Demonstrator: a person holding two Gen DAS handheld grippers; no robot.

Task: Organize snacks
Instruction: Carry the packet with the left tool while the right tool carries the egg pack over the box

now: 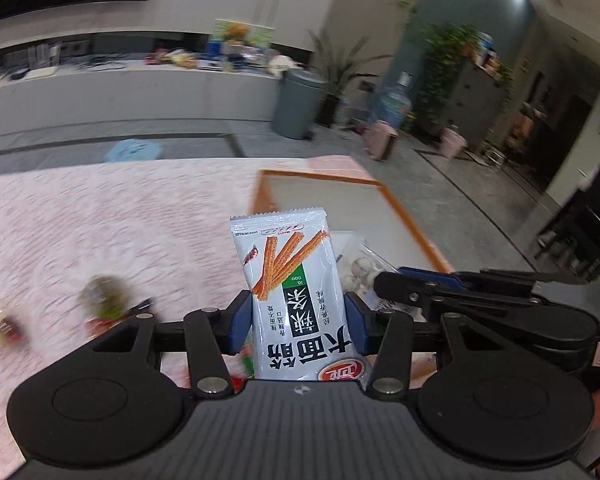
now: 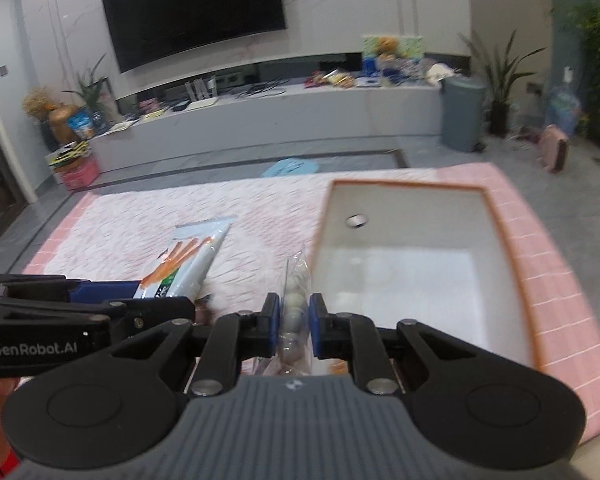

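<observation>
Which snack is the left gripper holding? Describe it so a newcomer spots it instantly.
Start at the pink tablecloth, left of the orange-rimmed white bin. The left gripper clamps a white stick-snack packet printed with orange sticks; the right gripper's clear bag holds pale balls.

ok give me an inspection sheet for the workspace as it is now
surface: pink cloth over the table
job's things: white spicy-strip packet in the left tongs; clear bag of pale round snacks in the right tongs; orange-rimmed white bin on the right, no snacks seen inside
clutter: small wrapped sweets on the cloth, blurred
grippers: both closed on their items, side by side near the bin
cables: nothing seen
surroundings: wall TV, long cluttered counter, grey trash can, potted plants
</observation>
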